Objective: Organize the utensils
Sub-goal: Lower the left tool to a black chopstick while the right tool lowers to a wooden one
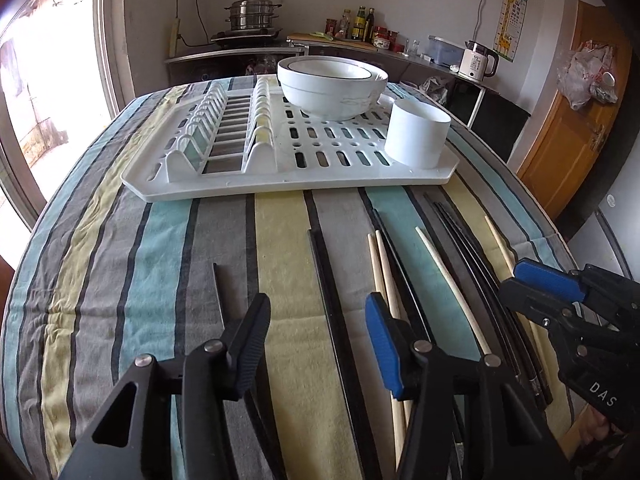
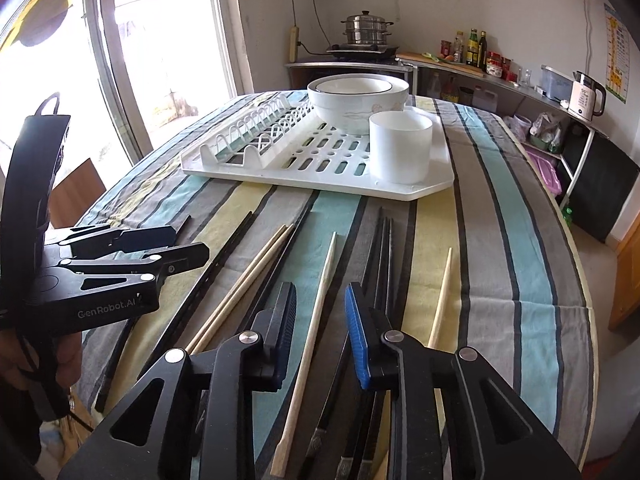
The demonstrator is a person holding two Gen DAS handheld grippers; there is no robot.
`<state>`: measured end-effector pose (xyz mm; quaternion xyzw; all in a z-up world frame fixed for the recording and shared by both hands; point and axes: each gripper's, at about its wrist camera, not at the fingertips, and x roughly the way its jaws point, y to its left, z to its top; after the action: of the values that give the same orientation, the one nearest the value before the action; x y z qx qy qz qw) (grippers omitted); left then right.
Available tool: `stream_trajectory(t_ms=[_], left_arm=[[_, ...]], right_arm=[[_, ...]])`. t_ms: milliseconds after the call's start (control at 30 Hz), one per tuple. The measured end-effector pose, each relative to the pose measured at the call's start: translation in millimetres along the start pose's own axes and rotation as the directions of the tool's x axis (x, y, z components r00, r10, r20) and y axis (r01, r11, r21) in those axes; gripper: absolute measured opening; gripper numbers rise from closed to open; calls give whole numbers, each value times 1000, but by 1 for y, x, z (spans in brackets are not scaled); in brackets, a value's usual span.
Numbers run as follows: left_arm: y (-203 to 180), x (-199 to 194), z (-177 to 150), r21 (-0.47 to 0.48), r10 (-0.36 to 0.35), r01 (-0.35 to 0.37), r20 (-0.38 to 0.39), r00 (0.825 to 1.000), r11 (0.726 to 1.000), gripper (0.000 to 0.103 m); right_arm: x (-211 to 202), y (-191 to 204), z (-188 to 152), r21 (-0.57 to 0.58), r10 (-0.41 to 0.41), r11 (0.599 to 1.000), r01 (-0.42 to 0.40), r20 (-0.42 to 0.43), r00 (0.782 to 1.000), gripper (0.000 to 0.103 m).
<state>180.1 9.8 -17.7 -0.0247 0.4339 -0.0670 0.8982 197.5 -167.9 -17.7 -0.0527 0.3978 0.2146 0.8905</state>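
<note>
**Chopsticks laid lengthwise in front of drying rack, both tongs above them**

Left gripper: jaws partly apart, moderate gap. A black chopstick runs through the gap on the cloth below; pads are clear of it on both sides. Nothing held.

Right gripper: jaws at a narrow gap. A pale wooden chopstick passes between them; contact with the pads cannot be judged, and it lies flat on the cloth.

Chopsticks are spread on the striped tablecloth, all with long axes running from near edge to far edge, roughly 6 to 12 o'clock in both views, fanned slightly. In the right wrist view, going across: a black one by the left gripper, a pair of wooden chopsticks leaning toward 1 o'clock, the single wooden one, a bundle of black chopsticks, and 1 more wooden chopstick at the 3 o'clock side. Narrow tips point away toward the rack.

Beyond the tips, at 12 o'clock: white drying rack, flat on the cloth. On it a white cup, upright, at the near right corner; behind it stacked white bowls. Plate slots at 10 o'clock stand vacant.
</note>
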Motion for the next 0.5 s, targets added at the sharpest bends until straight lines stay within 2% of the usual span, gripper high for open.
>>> stream_trajectory(t_ms=[300,500], left_arm=[[-1,34,17,15,-3,4,-96,995,1000,40],[-5,38,22,48,27,-22,-98,995,999,34]], right_arm=[[42,-3,18,-10,3,1000,-4,-105,994,22],[54,-5,24,-7,-2,1000,1,-143,990,22]])
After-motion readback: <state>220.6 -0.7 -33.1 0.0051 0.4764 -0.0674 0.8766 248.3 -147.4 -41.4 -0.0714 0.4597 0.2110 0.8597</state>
